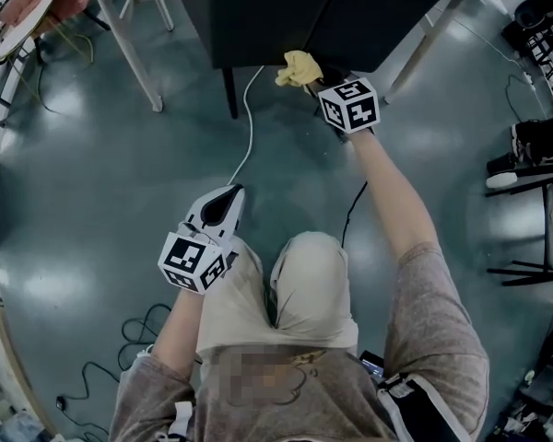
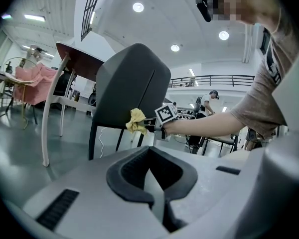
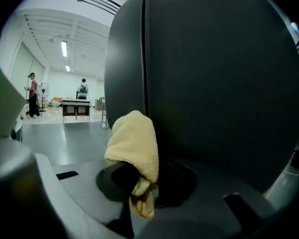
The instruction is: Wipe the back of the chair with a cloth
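- Idleness at the left gripper point(image 2: 156, 188) is the nearest worry: its jaws are together on nothing, low beside the person's knee, so nothing steadies the chair.
- The right gripper point(image 3: 142, 195) is clamped on one lower corner of the yellow cloth point(image 3: 134, 146), and the rest stands up in a bunch. A hard drag could pull it free.
- The cloth sits at the lower chair back point(image 3: 214, 83); I cannot tell if it touches. Bunched like this, each pass would probably cover only a narrow strip.
- A firm push may slide the chair across the smooth floor, over the white cable point(image 1: 251, 127).
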The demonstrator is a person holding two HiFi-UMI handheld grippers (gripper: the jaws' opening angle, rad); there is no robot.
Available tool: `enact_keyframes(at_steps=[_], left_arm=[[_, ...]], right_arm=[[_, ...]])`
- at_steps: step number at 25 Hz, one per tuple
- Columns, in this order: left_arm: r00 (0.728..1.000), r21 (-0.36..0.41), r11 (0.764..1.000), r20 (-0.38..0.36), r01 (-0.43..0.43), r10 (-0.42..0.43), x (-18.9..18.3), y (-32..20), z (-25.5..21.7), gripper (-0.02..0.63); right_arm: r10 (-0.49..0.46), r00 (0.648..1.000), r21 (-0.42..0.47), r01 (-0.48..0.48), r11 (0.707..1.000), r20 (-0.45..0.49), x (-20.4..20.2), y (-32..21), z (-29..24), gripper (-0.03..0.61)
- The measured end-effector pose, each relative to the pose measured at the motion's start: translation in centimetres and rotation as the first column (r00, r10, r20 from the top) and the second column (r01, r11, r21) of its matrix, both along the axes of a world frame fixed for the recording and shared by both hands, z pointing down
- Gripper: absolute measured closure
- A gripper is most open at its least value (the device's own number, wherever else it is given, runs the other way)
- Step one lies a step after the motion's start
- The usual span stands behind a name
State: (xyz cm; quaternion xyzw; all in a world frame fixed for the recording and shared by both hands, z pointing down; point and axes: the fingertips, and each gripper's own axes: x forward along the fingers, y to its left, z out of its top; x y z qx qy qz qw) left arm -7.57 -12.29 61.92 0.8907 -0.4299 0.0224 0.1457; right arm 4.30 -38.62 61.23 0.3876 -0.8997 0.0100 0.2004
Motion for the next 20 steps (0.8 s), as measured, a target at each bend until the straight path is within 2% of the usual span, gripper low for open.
enact_keyframes(at_steps=[3, 7, 20], left_arm=[[1.000, 0.000, 1.000, 0.000, 0.002, -0.002, 0.2, -0.2, 0.1, 0.604], [1.000, -0.002, 1.000, 0.001, -0.004, 0.004, 0.5, -0.1, 0.3, 0.604], [0.998, 0.004, 0.998, -0.001, -0.055, 0.055, 2.1, 0.1, -0.1, 0.604]], right_arm=[[0.026, 1.000, 0.005, -0.026, 1.000, -0.005, 2.2, -0.2, 0.0, 0.496], [0.130, 0.989, -0.045, -0.127, 0.991, 0.068, 6.7, -0.8, 0.1, 0.497], [0.319, 0.947, -0.075, -0.315, 0.946, 0.041, 17.0, -0.6, 0.6, 0.497]])
